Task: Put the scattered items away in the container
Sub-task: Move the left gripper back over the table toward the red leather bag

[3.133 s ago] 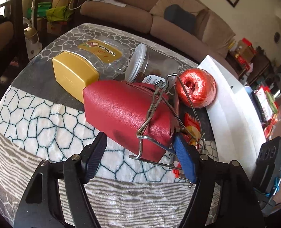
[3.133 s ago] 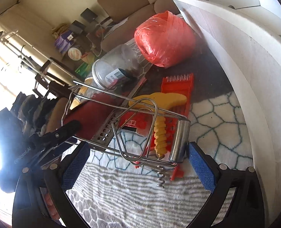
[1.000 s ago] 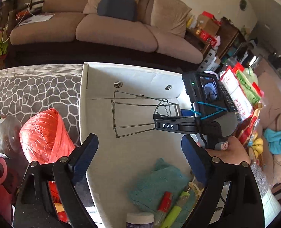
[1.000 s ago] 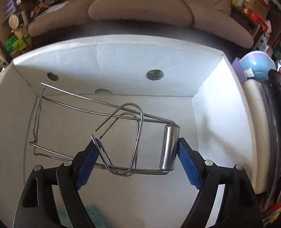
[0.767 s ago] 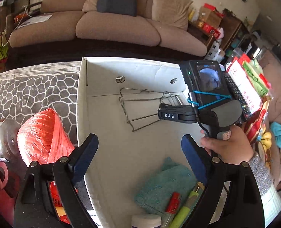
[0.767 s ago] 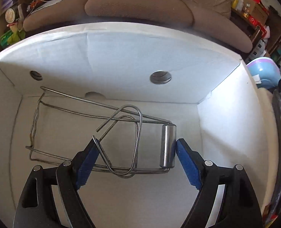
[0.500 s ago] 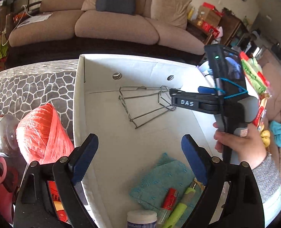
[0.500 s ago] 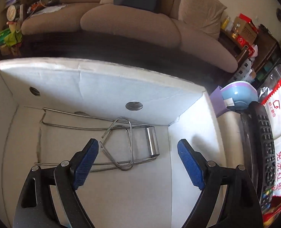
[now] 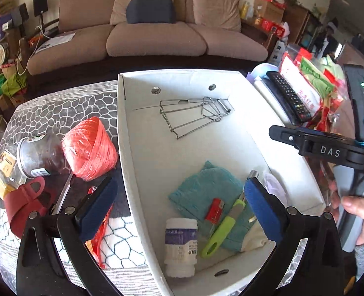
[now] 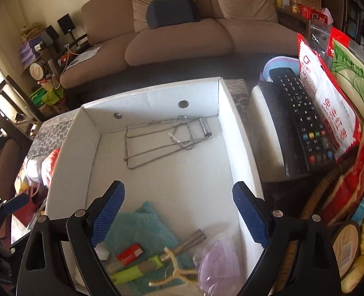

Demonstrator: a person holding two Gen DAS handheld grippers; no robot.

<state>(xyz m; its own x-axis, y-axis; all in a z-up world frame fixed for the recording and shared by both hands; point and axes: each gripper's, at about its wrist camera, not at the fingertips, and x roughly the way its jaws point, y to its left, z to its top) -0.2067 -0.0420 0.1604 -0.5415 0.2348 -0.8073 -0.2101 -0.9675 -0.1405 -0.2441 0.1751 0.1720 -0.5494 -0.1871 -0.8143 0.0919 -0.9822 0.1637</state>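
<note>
The white cardboard box [image 9: 122, 133] stands on the patterned tablecloth. A bent metal wire rack [image 9: 194, 116] [image 10: 164, 140] lies free at the box's far end. My left gripper [image 9: 179, 192] hovers over the near left wall of the box; its jaws are opening with nothing between them. My right gripper [image 10: 178, 192] hangs above the near half of the box, jaws also opening and empty; its black finger [image 9: 287, 137] shows at the right. Left of the box lie a red twine ball [image 9: 89, 148], a clear jar [image 9: 37, 157] and a red pouch [image 9: 24, 204].
Inside the box's near end lie a teal cloth [image 9: 206, 192], red lighter [image 9: 215, 209], green-handled knife [image 9: 221, 231], white bottle [image 9: 180, 244] and a slingshot [image 10: 177, 271]. Right of the box are a remote control [image 10: 302, 123] and snack bags [image 10: 329, 113]. A sofa [image 9: 157, 42] stands behind.
The right gripper let go of the wire rack, which now lies in the box, then widened and drew up and back. The left gripper also pulled back.
</note>
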